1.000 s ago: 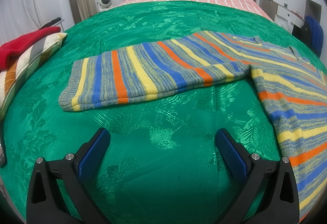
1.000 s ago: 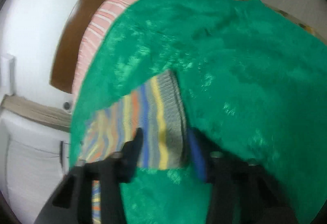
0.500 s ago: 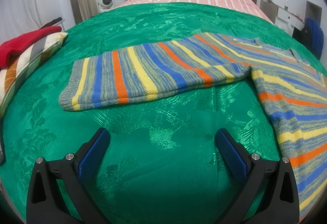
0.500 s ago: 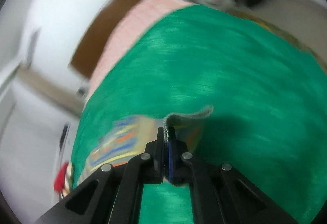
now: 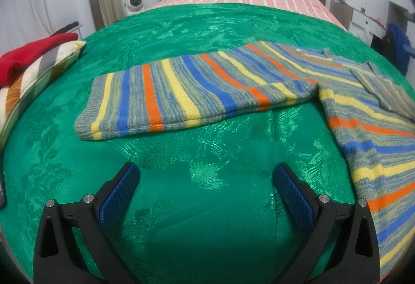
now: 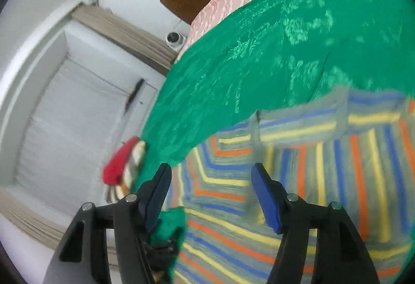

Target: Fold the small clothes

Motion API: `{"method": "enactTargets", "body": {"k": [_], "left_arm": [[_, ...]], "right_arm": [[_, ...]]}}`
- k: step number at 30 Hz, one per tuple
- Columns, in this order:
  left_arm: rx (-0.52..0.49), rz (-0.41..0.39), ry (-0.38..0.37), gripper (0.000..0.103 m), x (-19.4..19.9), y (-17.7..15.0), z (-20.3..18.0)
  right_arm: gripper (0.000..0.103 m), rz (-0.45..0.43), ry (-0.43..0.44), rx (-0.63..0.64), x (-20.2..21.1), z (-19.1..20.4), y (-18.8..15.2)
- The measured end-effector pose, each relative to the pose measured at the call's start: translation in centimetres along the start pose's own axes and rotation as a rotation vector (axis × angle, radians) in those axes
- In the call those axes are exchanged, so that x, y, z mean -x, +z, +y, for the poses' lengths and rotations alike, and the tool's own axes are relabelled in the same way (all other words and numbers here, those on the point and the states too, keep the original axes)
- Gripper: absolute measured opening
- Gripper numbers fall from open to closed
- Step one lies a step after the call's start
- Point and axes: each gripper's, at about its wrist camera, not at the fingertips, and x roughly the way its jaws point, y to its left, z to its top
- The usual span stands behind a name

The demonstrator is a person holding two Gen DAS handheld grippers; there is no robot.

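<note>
Right sleeve point(image 6: 306, 123) now folded in across the chest of the striped sweater point(image 5: 363, 133), lying flat on the green bedspread point(image 5: 207, 25). Right gripper point(image 6: 210, 196) above the sweater, fingers opening with nothing between them (half a second ago pinched tight on that sleeve's cuff, and a second ago still closing round it out on the bedspread). Means one sleeve fold looks done. Left sleeve point(image 5: 181, 94) lying stretched out to the side, not yet folded; likely the next piece to bring in. Left gripper point(image 5: 205, 190) low over bare bedspread, just short of that sleeve, fingers wide and empty, same place and same spread as before.
</note>
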Motion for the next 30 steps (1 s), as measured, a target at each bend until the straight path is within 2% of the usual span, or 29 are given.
{"method": "enactTargets", "body": {"k": [2,4,7,10,13,16,17,19,22,30], "left_arm": [[-0.002,0.002,0.002,0.103,0.0,0.0,0.0],[-0.002,0.004,0.001,0.103,0.0,0.1,0.0],[0.000,0.006,-0.003,0.103,0.0,0.1,0.0],[0.001,0.009,-0.001,0.103,-0.1,0.1,0.0],[0.038,0.021,0.001,0.103,-0.1,0.2,0.0],[0.056,0.031,0.013,0.103,-0.1,0.1,-0.1],[0.059,0.035,0.018,0.103,0.0,0.1,-0.1],[0.061,0.041,0.033,0.103,0.2,-0.2,-0.3],[0.044,0.058,0.054,0.103,0.3,-0.3,-0.7],[0.052,0.088,-0.010,0.103,1.2,-0.8,0.0]], "right_arm": [[0.065,-0.010,0.013,-0.016,1.1,-1.2,-0.8],[0.065,-0.038,-0.047,0.003,3.9,-2.8,-1.4],[0.066,-0.083,-0.237,0.092,9.0,-5.8,-2.9],[0.067,-0.069,-0.518,0.238,13.1,-9.5,-6.4],[0.067,-0.032,-0.651,0.306,15.2,-12.5,-10.0],[0.068,-0.061,-0.734,0.357,16.5,-14.8,-13.0],[0.075,-0.084,-0.761,0.359,16.7,-15.6,-13.9],[0.086,-0.127,-0.779,0.343,16.9,-17.0,-14.6],[0.093,-0.134,-0.753,0.316,16.7,-18.2,-14.3],[0.094,-0.153,-0.724,0.313,16.5,-18.0,-14.2]]}}
